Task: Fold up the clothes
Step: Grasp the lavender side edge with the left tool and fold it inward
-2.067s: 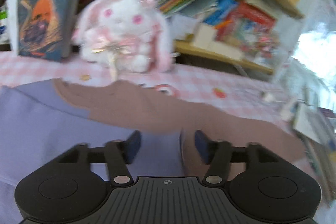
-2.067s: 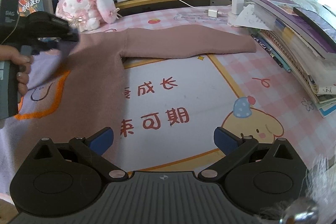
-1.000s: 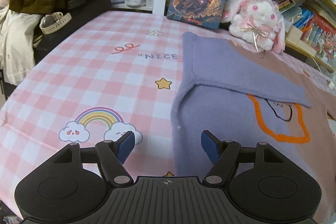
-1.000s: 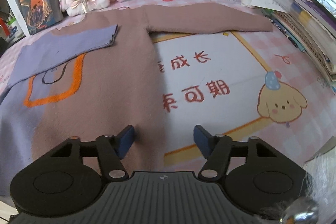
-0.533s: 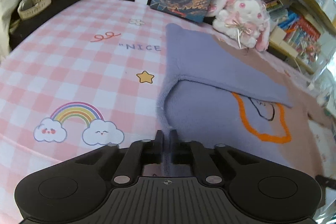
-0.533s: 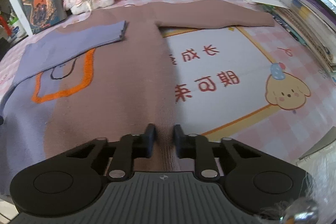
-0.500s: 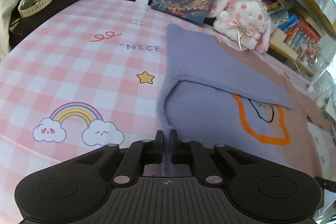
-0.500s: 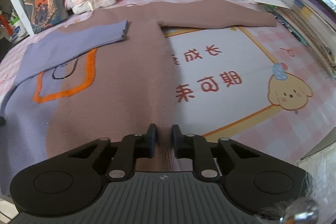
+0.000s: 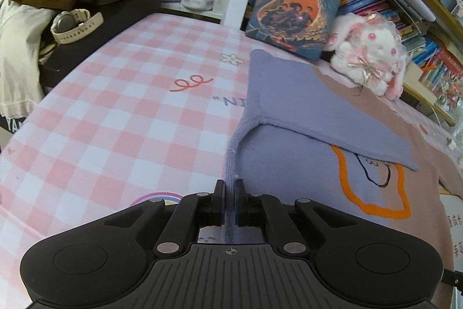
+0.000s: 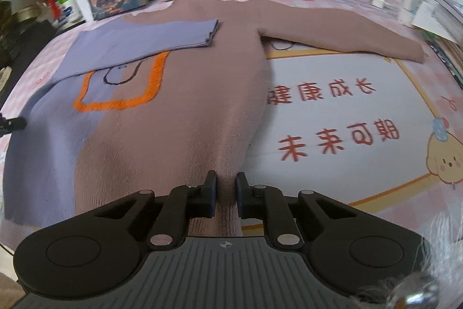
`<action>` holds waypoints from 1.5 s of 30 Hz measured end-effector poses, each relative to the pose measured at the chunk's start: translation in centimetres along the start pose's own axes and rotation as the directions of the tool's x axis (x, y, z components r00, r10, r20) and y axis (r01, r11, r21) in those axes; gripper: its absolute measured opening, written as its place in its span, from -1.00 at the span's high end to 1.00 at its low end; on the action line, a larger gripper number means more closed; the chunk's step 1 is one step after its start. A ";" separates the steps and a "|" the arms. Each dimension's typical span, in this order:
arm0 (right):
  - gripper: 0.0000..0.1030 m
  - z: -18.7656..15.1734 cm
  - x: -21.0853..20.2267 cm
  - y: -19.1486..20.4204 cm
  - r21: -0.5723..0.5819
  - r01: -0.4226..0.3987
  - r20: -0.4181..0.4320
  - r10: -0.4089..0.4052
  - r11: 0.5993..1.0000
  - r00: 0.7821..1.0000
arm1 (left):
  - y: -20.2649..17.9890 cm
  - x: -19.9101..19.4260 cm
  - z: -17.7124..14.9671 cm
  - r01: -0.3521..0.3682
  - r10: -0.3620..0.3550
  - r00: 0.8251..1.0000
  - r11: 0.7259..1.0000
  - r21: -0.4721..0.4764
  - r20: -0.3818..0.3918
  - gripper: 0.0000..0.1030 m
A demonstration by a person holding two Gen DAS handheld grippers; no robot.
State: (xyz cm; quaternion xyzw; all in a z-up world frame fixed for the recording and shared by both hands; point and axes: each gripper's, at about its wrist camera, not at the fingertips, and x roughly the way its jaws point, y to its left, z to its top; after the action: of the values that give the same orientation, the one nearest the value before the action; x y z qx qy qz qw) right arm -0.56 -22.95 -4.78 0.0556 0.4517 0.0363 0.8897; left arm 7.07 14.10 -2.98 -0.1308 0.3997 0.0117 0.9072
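Left wrist view: the left hand-held gripper (image 9: 230, 200) pinches the knit sweater's (image 9: 303, 164) lilac hem at the desk's (image 9: 115, 120) near edge; the right hand-held gripper (image 10: 225, 193) clamps its brown hem. Beyond, a folded sleeve (image 9: 312, 109), then a book (image 9: 298, 2) and a plush rabbit (image 9: 370, 60) at the far edge.

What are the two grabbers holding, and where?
Both hold the sweater by its bottom hem: the left gripper pinches the purple corner, the right gripper the brown corner.
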 end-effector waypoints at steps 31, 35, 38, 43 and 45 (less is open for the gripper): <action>-0.50 -1.9 -3.0 3.5 0.056 0.151 0.093 -0.156 0.987 0.983 | -1.0 -5.9 -3.6 -0.012 0.003 0.999 0.984 0.179 0.048 -0.42; -0.63 -2.8 -3.7 4.1 0.062 0.171 0.095 -0.176 0.983 0.980 | -1.8 -7.0 -5.2 0.037 -0.048 0.998 0.973 0.229 0.041 -0.60; -0.67 -3.5 -4.2 4.5 0.063 0.198 0.093 -0.203 0.978 0.975 | -2.4 -7.0 -6.0 0.058 -0.067 0.998 0.960 0.273 0.022 -0.64; -0.72 -4.8 -5.2 4.6 0.072 0.237 0.087 -0.243 0.969 0.966 | -2.8 -7.0 -6.7 0.092 -0.098 0.995 0.954 0.285 0.005 -0.67; -0.73 -5.1 -5.6 4.5 0.079 0.251 0.087 -0.257 0.965 0.962 | -2.9 -7.0 -6.9 0.103 -0.108 0.994 0.953 0.285 0.002 -0.71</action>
State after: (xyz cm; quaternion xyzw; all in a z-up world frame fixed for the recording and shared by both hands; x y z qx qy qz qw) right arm -8.07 -18.77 -2.65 0.0288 0.4126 -0.0961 0.9054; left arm -2.30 10.22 -1.63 -0.0199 0.3818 -0.0932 0.9193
